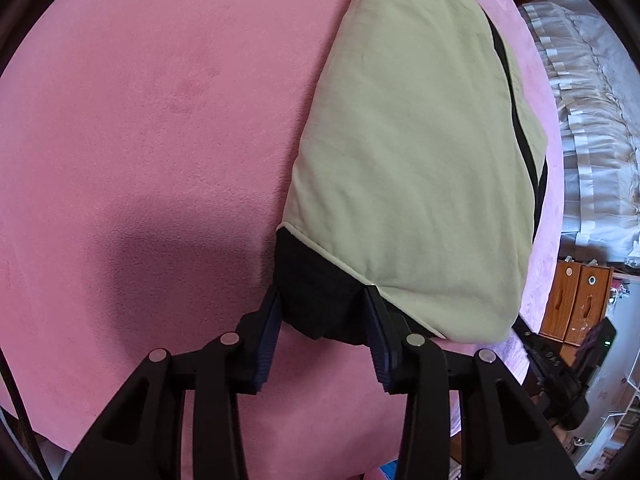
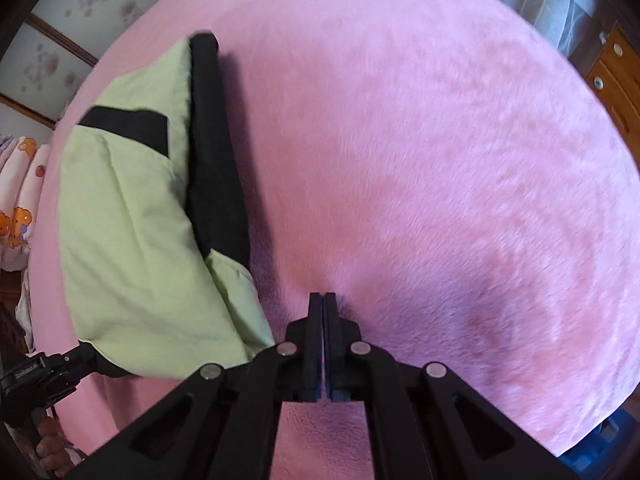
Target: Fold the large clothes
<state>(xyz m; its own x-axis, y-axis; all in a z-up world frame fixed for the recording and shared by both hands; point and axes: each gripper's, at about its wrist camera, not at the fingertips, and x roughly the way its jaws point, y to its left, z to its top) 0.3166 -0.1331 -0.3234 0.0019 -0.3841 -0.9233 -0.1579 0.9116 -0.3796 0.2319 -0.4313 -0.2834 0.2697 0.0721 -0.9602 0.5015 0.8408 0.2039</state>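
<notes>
A folded pale green garment (image 1: 412,160) with black trim lies on a pink fleece blanket (image 1: 160,140). In the left wrist view its black near corner (image 1: 320,304) sits between the fingers of my left gripper (image 1: 322,296), whose jaws stand wide apart around it. In the right wrist view the same garment (image 2: 132,220) lies at the left, with a black band (image 2: 216,168) along its right edge. My right gripper (image 2: 323,298) is shut and empty, just right of the garment's near corner, over the blanket (image 2: 440,160). The left gripper (image 2: 86,356) shows at the lower left there.
The blanket covers a bed. Wooden drawers (image 1: 576,300) and pale curtains (image 1: 592,128) stand beyond the bed's right edge. In the right wrist view, patterned bedding (image 2: 20,200) lies at the far left and wooden drawers (image 2: 616,76) at the upper right.
</notes>
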